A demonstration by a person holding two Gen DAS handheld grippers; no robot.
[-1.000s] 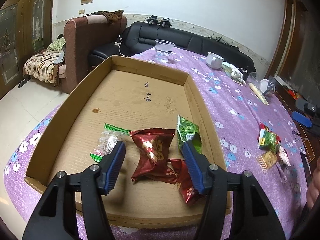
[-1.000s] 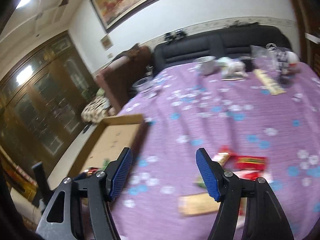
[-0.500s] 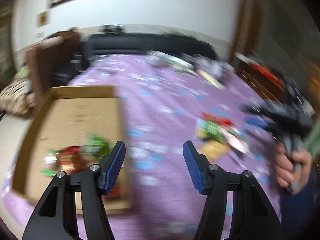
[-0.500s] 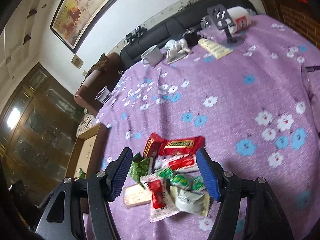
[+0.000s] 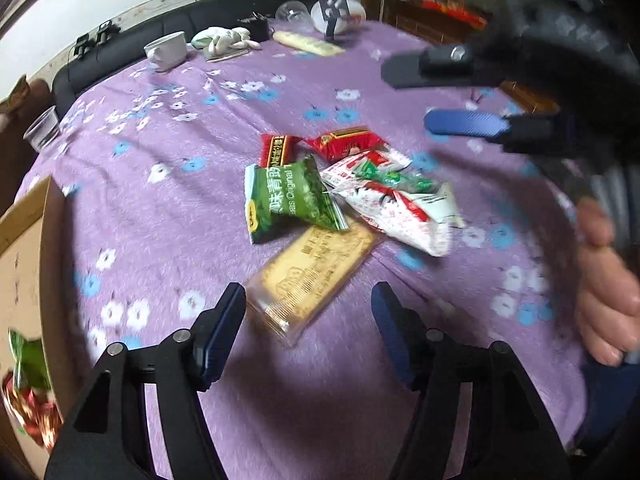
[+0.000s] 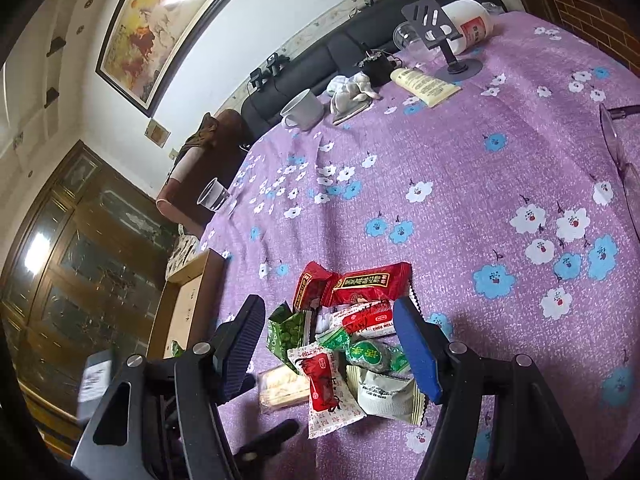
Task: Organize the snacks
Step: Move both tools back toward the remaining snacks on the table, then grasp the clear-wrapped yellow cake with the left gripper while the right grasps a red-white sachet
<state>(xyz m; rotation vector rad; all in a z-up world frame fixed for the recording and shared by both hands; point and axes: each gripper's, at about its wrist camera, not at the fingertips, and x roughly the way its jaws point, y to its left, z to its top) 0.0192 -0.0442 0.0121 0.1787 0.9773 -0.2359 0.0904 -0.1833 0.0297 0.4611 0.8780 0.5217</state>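
Note:
A pile of snack packets lies on the purple flowered tablecloth (image 5: 168, 208): a green packet (image 5: 288, 200), a tan biscuit pack (image 5: 312, 272), a white-and-red packet (image 5: 392, 208) and red packets (image 5: 348, 144). My left gripper (image 5: 308, 328) is open and empty, its jaws either side of the biscuit pack's near end. My right gripper (image 6: 332, 344) is open and empty, hovering over the pile (image 6: 352, 336); it also shows in the left wrist view (image 5: 460, 96). The cardboard box (image 5: 24, 264) holding several snacks sits at the left.
At the table's far side stand a white cup (image 6: 304, 110), a clear plastic cup (image 6: 214, 196), a cloth bundle (image 6: 352, 90), a cream tube (image 6: 424, 84) and a phone stand (image 6: 440, 32). A black sofa (image 6: 360, 28) lies beyond. A hand (image 5: 608, 288) holds the right gripper.
My left gripper swung right, from over the box to the snack pile, and came close to the biscuit pack. My right gripper lowered over the pile. Both stayed open.

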